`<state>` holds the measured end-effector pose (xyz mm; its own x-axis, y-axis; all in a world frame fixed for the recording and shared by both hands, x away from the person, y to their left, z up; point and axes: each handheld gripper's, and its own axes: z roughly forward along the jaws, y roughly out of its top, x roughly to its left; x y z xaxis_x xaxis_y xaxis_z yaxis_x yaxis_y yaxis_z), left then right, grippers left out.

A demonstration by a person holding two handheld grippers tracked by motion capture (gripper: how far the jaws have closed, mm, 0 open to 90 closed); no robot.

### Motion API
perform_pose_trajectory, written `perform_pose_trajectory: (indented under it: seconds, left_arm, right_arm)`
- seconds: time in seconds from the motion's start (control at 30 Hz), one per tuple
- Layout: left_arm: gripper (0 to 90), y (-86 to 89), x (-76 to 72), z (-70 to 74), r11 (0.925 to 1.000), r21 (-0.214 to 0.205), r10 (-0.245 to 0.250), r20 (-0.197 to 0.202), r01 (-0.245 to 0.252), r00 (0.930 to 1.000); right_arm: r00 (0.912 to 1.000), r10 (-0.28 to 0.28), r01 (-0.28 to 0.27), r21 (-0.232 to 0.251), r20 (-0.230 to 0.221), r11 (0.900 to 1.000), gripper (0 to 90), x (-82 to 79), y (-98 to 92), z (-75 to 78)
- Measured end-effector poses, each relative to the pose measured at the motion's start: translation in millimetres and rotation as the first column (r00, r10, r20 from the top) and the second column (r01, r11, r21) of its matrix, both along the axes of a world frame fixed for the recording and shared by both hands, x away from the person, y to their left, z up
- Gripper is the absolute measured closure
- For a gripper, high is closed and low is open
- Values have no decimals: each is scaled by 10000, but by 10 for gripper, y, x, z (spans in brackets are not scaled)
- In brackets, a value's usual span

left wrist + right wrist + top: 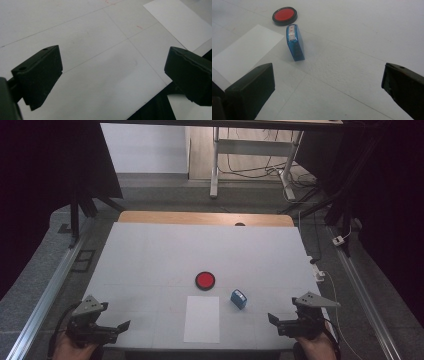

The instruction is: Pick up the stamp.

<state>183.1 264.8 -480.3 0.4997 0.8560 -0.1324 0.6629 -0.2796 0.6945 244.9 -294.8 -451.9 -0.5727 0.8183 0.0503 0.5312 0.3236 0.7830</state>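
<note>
A round red pad in a black rim [205,280] [284,15] lies near the middle of the white table [150,260]. A small blue block [238,299] [295,42] with a white label lies just right of it. Below the pad is a white sheet of paper [202,318] [178,21] [247,51]. My left gripper [112,329] [112,75] is held at the front left corner, jaws wide apart over bare table. At the front right, my right gripper [277,321] [327,87] stands open, with the blue block some way ahead of its jaws.
Metal rails [47,295] run along both sides of the table. A wooden strip [205,218] edges its far side. Beyond it stand a desk frame [250,155] and loose cables on the floor. The table's front edge lies right by both hands.
</note>
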Motion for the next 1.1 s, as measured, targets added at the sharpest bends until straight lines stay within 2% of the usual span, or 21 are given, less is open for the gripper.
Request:
perform_pose_trajectory:
  seconds: [0.1,0.3,0.4,0.57,0.73,1.1]
  left_arm:
    - [20,4,-7,0,10000,-17,-38,22,38,10000]
    - [22,-24,-12,-1,9995,192,-240,84,239,9997]
    - [22,-20,-12,-1,9996,136,-243,72,242,9997]
    - [21,-14,-10,-5,9996,74,-274,45,274,9996]
    - [21,-27,-11,-8,9993,163,-343,39,342,9994]
    - [12,-65,-15,-14,9979,564,-314,49,311,9995]
  right_arm:
    - [9998,131,-127,270,-175,9996,0,21,-20,-2]
    - [9991,373,-370,152,-215,9992,0,17,-1,-6]
    - [9990,380,-377,124,-238,9992,0,21,4,-7]
    - [9989,405,-409,-185,-239,9990,0,15,35,-7]
    - [9986,476,-482,-227,-227,9986,0,13,44,-10]
    - [9975,701,-701,-562,-26,9960,0,-10,81,-3]
